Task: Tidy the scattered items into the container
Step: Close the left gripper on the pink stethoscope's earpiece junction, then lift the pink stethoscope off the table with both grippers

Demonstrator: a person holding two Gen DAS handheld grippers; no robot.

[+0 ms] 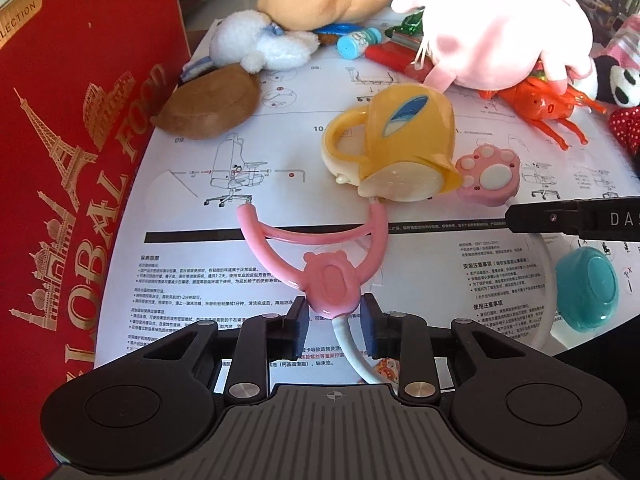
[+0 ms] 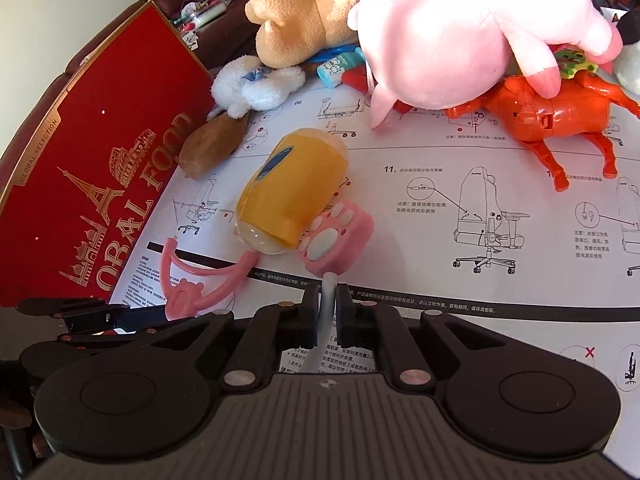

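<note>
A toy stethoscope lies on the paper sheet: pink ear tubes [image 1: 312, 236], a pink bear-shaped joint [image 1: 330, 288], a white hose [image 1: 354, 356] and a pink paw-shaped head [image 1: 490, 172]. My left gripper [image 1: 334, 320] is shut on the bear joint. My right gripper [image 2: 329, 300] is shut on the white hose [image 2: 328, 284] just below the paw head [image 2: 336, 228]. The red "Global Food" box [image 1: 80, 160] stands at the left, its wall also showing in the right wrist view [image 2: 100, 184]. One right finger [image 1: 560, 216] reaches in from the right edge.
A yellow cup [image 1: 400, 132] lies on its side against the paw head. A teal round lid [image 1: 586, 288] sits at the right. Behind are a brown pad [image 1: 208, 106], white, tan and pink plush toys [image 1: 500, 36], an orange plastic toy [image 2: 552, 112] and a blue bottle [image 1: 358, 42].
</note>
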